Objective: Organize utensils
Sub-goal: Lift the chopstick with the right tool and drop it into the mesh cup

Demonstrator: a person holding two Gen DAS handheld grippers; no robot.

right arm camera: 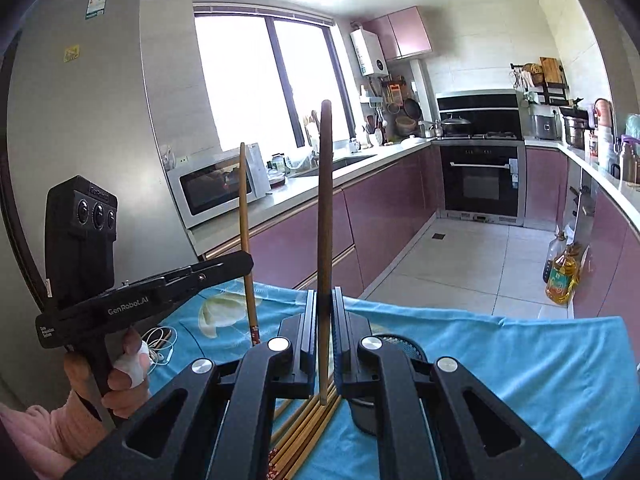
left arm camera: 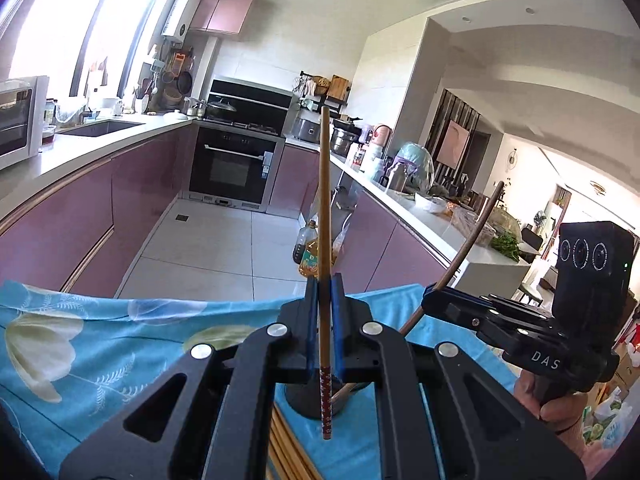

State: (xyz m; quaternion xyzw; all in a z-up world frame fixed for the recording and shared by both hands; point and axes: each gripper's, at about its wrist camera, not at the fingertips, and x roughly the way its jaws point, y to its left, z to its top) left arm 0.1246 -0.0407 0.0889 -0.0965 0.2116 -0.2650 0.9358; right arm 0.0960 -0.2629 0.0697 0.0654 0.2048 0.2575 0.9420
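Chopsticks fill both grippers above a table draped in a blue floral cloth (left arm camera: 100,344). The left gripper (left arm camera: 324,292) is clamped on a light wooden chopstick (left arm camera: 325,200) with a red patterned end, standing upright between its blue pads. The right gripper (right arm camera: 324,308) is closed on a darker chopstick (right arm camera: 325,200), also upright. Below them, a bundle of loose chopsticks (right arm camera: 308,428) lies on the cloth just left of a dark mesh holder (right arm camera: 400,346). White earphones (right arm camera: 160,344) lie on the cloth's left edge.
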